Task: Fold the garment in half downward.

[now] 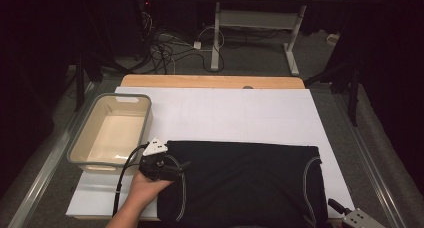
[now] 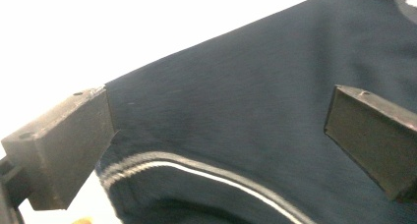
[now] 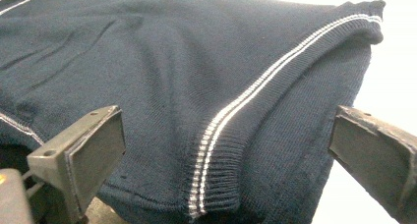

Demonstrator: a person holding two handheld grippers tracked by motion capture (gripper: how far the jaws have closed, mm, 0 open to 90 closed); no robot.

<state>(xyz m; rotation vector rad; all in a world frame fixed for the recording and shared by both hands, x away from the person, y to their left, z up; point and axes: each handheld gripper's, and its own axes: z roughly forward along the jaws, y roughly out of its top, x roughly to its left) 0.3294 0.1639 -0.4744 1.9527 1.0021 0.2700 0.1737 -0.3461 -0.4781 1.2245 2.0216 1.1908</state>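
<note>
A dark navy knit garment (image 1: 245,180) with white-striped ribbed trim lies folded flat on the white sheet (image 1: 225,113) near the table's front. A hand holds my left gripper (image 1: 175,167) at the garment's left edge. In the left gripper view, the left gripper (image 2: 219,121) has its jaws wide apart above the cloth (image 2: 236,86) and a curved striped trim (image 2: 206,170), pressing on nothing. My right gripper (image 1: 345,213) sits at the front right corner. In the right gripper view, the right gripper (image 3: 228,135) stands open over the garment's striped ribbed edge (image 3: 221,121).
An empty grey-rimmed plastic bin (image 1: 85,138) stands on the sheet left of the garment, close to my left gripper. The wooden table edge (image 1: 210,81) runs along the back. Beyond it are a desk frame (image 1: 216,33) and cables (image 1: 165,50) on the floor.
</note>
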